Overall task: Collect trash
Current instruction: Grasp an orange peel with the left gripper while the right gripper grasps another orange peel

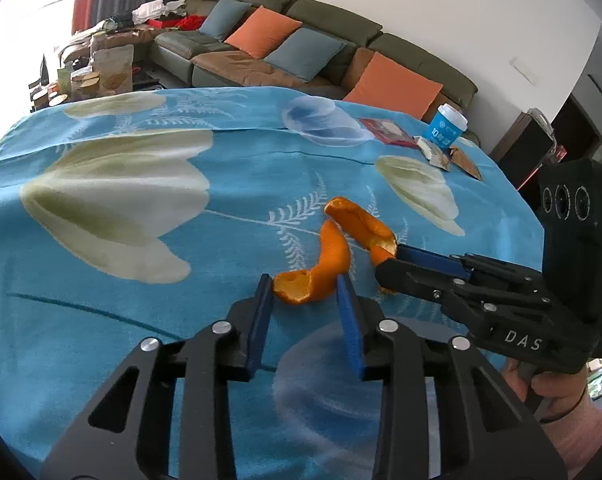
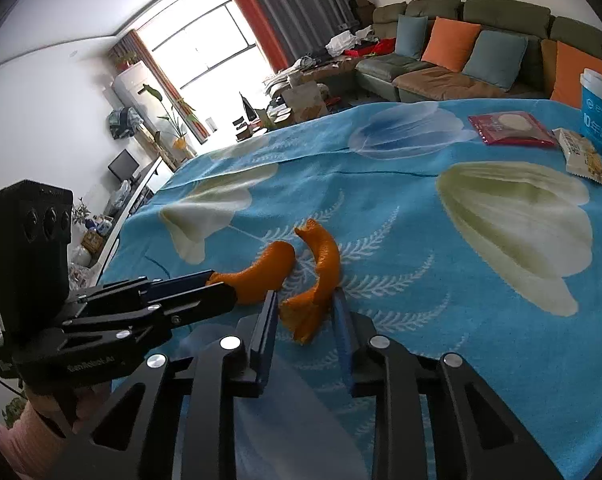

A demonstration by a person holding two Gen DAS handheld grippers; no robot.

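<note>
Orange peel strips both being taken: left gripper (image 1: 305, 292) fingers pinching near peel (image 1: 317, 276), right gripper (image 2: 305, 312) fingers pinching second peel (image 2: 313, 280). Left on counter (image 1: 141, 312): paper cup (image 1: 447, 126), red packet (image 1: 387, 131), snack wrapper (image 2: 585, 156). No bin visible.

left gripper (image 1: 305, 288): black linkage, blue pads, silver screws | right gripper (image 2: 305, 304): same, "DAS" lettering | possibly pink sleeve (image 2: 41, 436)

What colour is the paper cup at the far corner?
The paper cup is blue with a white lid and white print, clearest in the left wrist view.
</note>
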